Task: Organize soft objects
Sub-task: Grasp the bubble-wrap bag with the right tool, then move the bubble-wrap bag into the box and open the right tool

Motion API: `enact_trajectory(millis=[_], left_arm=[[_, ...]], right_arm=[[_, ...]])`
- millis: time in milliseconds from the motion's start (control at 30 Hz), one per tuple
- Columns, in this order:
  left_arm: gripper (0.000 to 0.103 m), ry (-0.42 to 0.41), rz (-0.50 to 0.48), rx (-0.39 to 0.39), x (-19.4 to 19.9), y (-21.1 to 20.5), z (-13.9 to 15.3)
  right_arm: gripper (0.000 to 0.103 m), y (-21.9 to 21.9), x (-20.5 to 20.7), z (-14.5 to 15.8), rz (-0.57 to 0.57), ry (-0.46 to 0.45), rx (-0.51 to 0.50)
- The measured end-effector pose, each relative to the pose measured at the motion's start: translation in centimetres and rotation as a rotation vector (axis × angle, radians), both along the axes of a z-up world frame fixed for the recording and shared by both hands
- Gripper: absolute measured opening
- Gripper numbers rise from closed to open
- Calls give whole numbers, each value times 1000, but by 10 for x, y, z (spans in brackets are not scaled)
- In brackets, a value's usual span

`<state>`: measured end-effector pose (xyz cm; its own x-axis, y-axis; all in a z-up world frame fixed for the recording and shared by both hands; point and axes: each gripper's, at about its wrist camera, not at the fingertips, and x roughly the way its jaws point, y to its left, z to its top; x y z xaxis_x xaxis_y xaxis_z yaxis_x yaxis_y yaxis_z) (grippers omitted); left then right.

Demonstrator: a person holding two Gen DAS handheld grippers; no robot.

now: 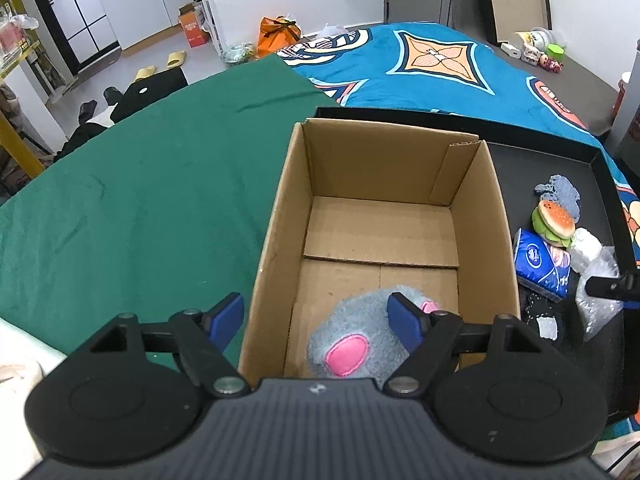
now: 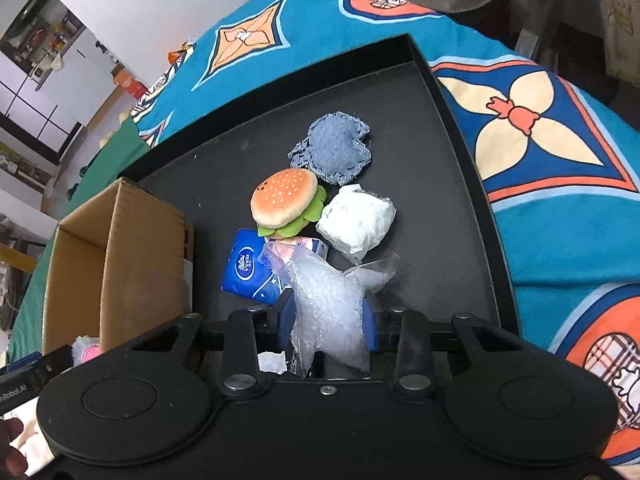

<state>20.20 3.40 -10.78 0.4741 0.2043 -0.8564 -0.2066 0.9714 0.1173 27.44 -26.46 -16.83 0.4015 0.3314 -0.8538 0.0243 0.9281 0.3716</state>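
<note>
Right gripper [image 2: 329, 316] clamping the bubble wrap [image 2: 332, 304] on the black tray [image 2: 460, 160]!

You're pinching the crumpled plastic just beside the cardboard box [image 1: 280, 208], its long axis running away from you. Your left gripper [image 1: 316, 314] is hanging wide open over the box, straddling its near wall above the grey plush [image 1: 352, 340] inside.

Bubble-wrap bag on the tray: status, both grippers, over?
Right hand-held gripper shut on bubble-wrap bag. Left hand-held gripper open over cardboard box, grey plush inside. Tissue pack beside the bag, nothing blocking.
</note>
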Motion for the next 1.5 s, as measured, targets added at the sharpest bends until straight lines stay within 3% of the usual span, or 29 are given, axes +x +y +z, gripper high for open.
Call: enact_trajectory(millis=[933,1300,1500], left_arm=[[77,-22,49,-11,-15,23,4],[74,-46,52,-48,-19,27,5],[69,-65,61,-63,-22,34,4]], right_arm=[[32,25,-18,56,62,-185,21],[32,45,-24,77,146,-311,33],[32,62,-23,82,203,-337,48]])
